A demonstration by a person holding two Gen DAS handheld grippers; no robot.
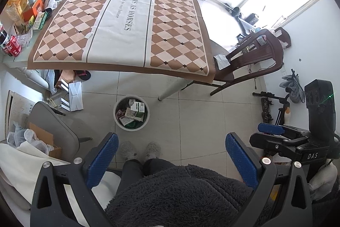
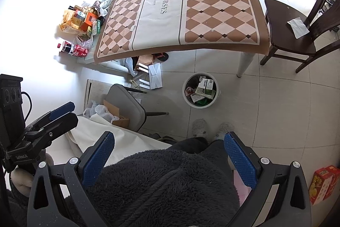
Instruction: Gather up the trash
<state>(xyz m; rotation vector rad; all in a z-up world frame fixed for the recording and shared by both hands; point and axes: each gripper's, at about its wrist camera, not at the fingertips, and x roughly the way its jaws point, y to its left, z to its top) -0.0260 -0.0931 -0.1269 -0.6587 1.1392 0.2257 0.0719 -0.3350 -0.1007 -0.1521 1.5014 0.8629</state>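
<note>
Tiled floor (image 1: 201,112) | left gripper (image 1: 172,156) fingers wide, empty | right gripper (image 2: 170,154) fingers wide, empty

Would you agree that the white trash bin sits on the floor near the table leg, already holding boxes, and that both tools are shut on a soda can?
Not quite: neither tool holds a can. The left tool and right tool are both open and empty, as each wrist view shows. The red soda can is on the table. The rest holds: the white trash bin sits on the floor near the table leg, with boxes inside.
</note>
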